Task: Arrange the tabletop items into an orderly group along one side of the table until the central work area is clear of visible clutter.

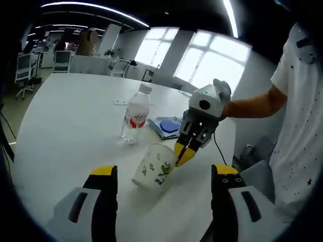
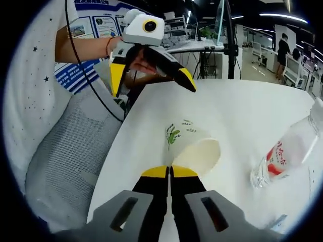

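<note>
The left gripper [image 1: 164, 179] hangs spread before the tilted paper cup [image 1: 154, 168]. The right gripper [image 2: 170, 172], pressed together, pinches the cup rim near 1 water bottle [image 1: 136, 113]. It should hold firmly and carry the cup aside.

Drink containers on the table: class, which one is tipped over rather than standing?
The paper cup with the leaf print is tipped over; the water bottle stands upright.

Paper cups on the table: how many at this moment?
1. The paper cup with a green leaf print is tilted, its rim pinched by the right gripper, near the water bottle. Others may sit outside both views.
</note>
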Demonstrator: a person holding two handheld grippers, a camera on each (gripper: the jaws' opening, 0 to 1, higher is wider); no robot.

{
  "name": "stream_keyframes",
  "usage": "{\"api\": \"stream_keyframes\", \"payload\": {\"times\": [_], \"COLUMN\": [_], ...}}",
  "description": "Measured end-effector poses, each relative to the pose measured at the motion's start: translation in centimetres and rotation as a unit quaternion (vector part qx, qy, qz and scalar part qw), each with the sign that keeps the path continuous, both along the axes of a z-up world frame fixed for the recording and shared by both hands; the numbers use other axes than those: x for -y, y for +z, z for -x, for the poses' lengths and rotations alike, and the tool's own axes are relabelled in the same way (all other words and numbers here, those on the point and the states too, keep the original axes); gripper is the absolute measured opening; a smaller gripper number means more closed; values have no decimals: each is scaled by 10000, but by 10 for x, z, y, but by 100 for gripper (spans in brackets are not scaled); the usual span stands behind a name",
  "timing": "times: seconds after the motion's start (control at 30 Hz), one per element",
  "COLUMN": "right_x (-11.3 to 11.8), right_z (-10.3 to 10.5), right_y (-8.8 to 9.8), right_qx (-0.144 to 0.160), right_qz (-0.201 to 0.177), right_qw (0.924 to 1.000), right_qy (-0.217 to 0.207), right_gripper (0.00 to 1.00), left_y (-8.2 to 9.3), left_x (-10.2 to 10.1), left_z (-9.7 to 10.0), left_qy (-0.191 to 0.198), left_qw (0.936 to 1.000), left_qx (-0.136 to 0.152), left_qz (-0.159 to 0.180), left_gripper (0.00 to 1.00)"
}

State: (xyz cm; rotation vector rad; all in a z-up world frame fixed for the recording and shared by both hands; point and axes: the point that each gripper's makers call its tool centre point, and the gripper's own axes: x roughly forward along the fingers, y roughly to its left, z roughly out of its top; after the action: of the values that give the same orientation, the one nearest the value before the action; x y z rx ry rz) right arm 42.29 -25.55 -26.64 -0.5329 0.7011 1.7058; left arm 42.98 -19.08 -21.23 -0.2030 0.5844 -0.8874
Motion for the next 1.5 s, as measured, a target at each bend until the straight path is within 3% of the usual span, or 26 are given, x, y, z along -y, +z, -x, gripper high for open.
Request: {"api": "stream_keyframes", "payload": {"times": [0.57,1.03,1.33,1.5], "right_x": [37,74,101,113], "right_z": [0,-38,-70,-91], "right_y": [28,50,55,56], "right_qx": [733,1364,1995,2457], "right_qz": [482,1053,1729,2171], "right_qw": [9955,9842,9616,9378], "right_qy": [367,394,753,1142], "right_gripper": [0,0,0,0], "left_y": [20,23,19,18], "left_x": [19,14,6,5], "left_z": [-3,5,8,8], "left_qy": [-401,-334,-218,-167], "left_qw": [9988,9990,9993,9994], "left_qx": [272,305,282,281], "left_qz": [-85,9,59,98], "left_gripper": [76,75,74,74]}}
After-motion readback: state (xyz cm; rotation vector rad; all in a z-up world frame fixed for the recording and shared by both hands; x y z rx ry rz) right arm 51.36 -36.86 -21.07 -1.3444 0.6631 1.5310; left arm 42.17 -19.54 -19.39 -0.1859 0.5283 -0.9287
